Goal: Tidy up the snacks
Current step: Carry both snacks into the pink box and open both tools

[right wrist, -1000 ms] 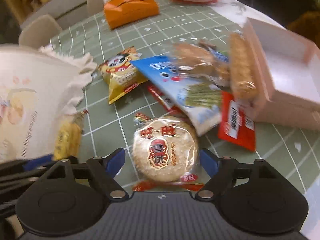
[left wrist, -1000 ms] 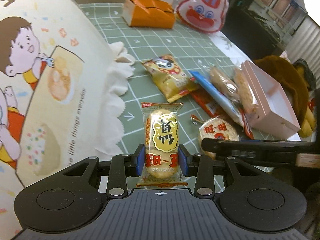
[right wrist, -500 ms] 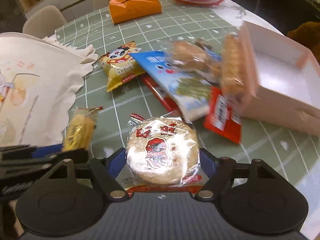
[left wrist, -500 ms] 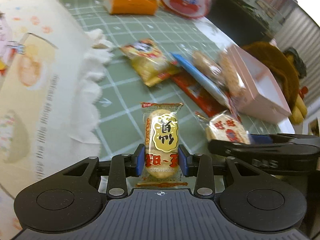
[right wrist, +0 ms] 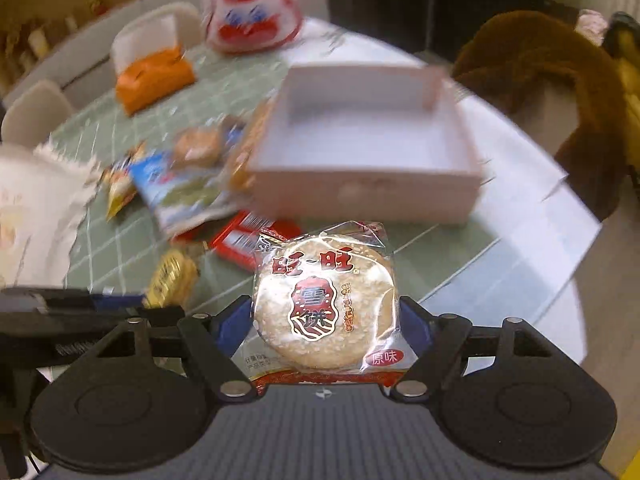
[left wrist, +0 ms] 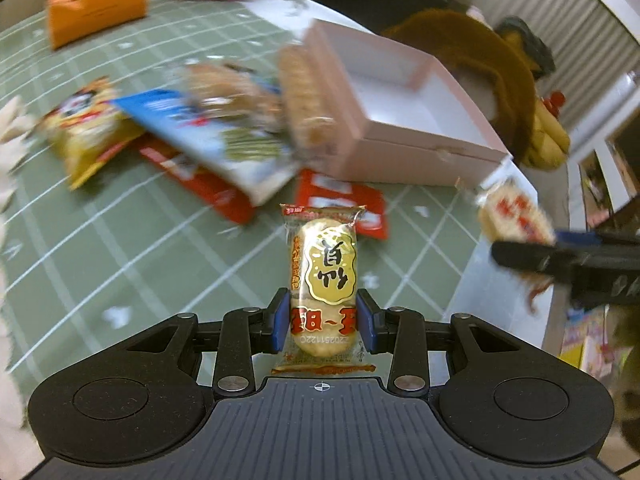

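Observation:
My left gripper [left wrist: 323,322] is shut on an oval rice cracker packet [left wrist: 325,276] with a yellow label, held above the green checked tablecloth [left wrist: 120,240]. My right gripper [right wrist: 326,320] is shut on a round rice cracker packet [right wrist: 326,300] with red print, lifted off the table. The right gripper's packet also shows at the right edge of the left wrist view as the round rice cracker [left wrist: 516,218]. A pale pink open box [right wrist: 360,148] lies just beyond both grippers, its inside bare. The same pink box [left wrist: 404,120] sits ahead and right in the left wrist view.
Several loose snacks lie left of the box: a blue packet [left wrist: 216,140], a yellow bag [left wrist: 84,128], red packets [left wrist: 344,204], a long biscuit pack [left wrist: 304,96]. An orange tissue box [left wrist: 94,4], a red-white bunny bag [right wrist: 250,8] and a brown plush toy [right wrist: 560,80] stand farther off.
Both grippers have swung right toward the pink box, each carrying its packet. The right gripper closed on the round cracker and lifted it. The illustrated bag has left the left wrist view.

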Tool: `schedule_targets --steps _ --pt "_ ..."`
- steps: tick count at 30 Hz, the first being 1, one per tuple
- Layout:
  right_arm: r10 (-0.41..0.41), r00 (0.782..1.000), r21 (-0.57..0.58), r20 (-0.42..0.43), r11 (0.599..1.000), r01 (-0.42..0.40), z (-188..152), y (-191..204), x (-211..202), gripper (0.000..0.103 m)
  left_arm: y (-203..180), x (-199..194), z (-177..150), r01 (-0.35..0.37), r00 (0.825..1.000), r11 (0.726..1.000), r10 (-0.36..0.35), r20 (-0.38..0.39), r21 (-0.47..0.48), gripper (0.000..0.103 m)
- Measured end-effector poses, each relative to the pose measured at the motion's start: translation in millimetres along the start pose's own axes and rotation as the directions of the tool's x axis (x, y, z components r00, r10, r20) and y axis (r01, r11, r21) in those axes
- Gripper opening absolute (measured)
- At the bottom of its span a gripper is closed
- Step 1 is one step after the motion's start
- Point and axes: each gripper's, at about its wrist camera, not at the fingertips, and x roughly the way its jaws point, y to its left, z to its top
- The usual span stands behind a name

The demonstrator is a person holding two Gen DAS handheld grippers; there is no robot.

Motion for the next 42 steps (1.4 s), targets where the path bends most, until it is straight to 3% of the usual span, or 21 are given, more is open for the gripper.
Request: schedule_targets --steps 6,12,15,18,23,27,30,35,39,40,42 --pt "-0.009 0.994 0.034 0.11 0.999 0.005 28 -41 -20 0.078 -31 9 33 0.018 1.0 1.0 -0.019 0.018 0.015 0.04" --pt "0.012 0.969 0.03 0.246 0.999 -0.02 73 -75 -38 0.078 -57 -4 126 0.075 0.985 0.997 -0.079 0.153 0.029 0.041" --pt "0.002 0.957 0.026 0.291 1.0 -0.01 94 -88 -36 0.078 -60 29 173 0.1 0.988 0.994 -0.103 0.114 0.038 0.045" --pt "0.018 0.956 0.035 0.294 0.999 -0.03 112 -97 -23 0.078 -49 70 202 0.059 0.992 0.998 -0.057 0.112 -0.022 0.041" --pt "0.032 0.955 0.05 0.295 0.998 -0.049 138 -107 -3 0.078 -21 51 204 0.102 0.971 0.984 -0.067 0.231 -0.145 0.041" --pt "0.116 0.958 0.035 0.263 0.991 -0.13 178 -99 42 0.085 8 34 198 -0.007 0.957 0.978 0.067 0.281 -0.209 0.041" --pt "0.084 0.974 0.07 0.21 0.992 -0.101 190 -97 67 0.085 41 16 185 -0.057 0.953 0.967 0.127 0.275 -0.249 0.041" --pt "0.092 0.978 0.119 0.186 0.986 -0.115 169 -99 69 0.085 110 -8 163 -0.155 0.937 0.928 0.247 0.247 -0.34 0.041" --pt "0.064 0.988 0.125 0.142 0.989 -0.082 140 -90 71 0.085 167 -23 142 -0.203 0.913 0.849 0.344 0.22 -0.487 0.041" --pt "0.054 0.99 0.123 0.131 0.99 -0.07 132 -86 70 0.085 177 -22 139 -0.211 0.912 0.839 0.353 0.208 -0.501 0.041" --pt "0.048 0.993 0.122 0.111 0.991 -0.061 115 -77 67 0.085 191 -14 134 -0.217 0.925 0.85 0.336 0.176 -0.479 0.041"
